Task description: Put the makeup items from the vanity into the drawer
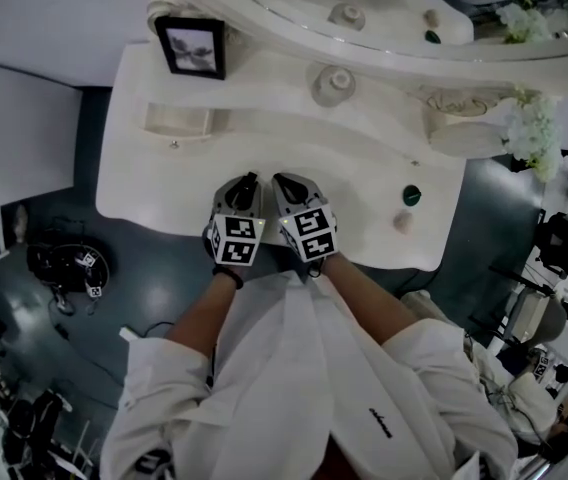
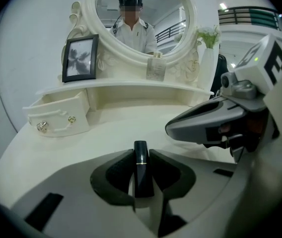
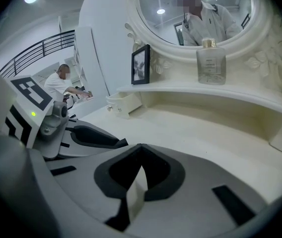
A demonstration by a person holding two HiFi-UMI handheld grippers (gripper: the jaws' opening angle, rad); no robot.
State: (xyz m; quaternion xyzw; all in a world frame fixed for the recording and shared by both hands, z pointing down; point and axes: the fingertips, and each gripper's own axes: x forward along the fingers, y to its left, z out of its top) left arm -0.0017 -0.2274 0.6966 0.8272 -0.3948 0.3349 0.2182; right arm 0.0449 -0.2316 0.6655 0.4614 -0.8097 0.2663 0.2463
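Observation:
A dark lipstick tube (image 2: pixel 140 167) with a thin gold band stands between the pads of my left gripper (image 2: pixel 141 155), which is shut on it just above the white vanity top (image 1: pixel 164 183). My right gripper (image 3: pixel 138 147) hangs close beside it on the right, shut with nothing between its jaws. In the head view the left gripper (image 1: pixel 247 183) and right gripper (image 1: pixel 282 180) sit side by side over the vanity's front edge. The small white drawer (image 1: pixel 177 120) stands pulled out at the back left, its two knobs facing the left gripper view. A green round item (image 1: pixel 411 195) and a beige one (image 1: pixel 403 222) lie at the right.
A black photo frame (image 1: pixel 192 46) stands on the shelf above the drawer. A glass perfume bottle (image 3: pixel 211 62) sits in the shelf's middle before the oval mirror (image 2: pixel 141 14). White flowers in a vase (image 1: pixel 534 133) stand at the far right. A person works in the background.

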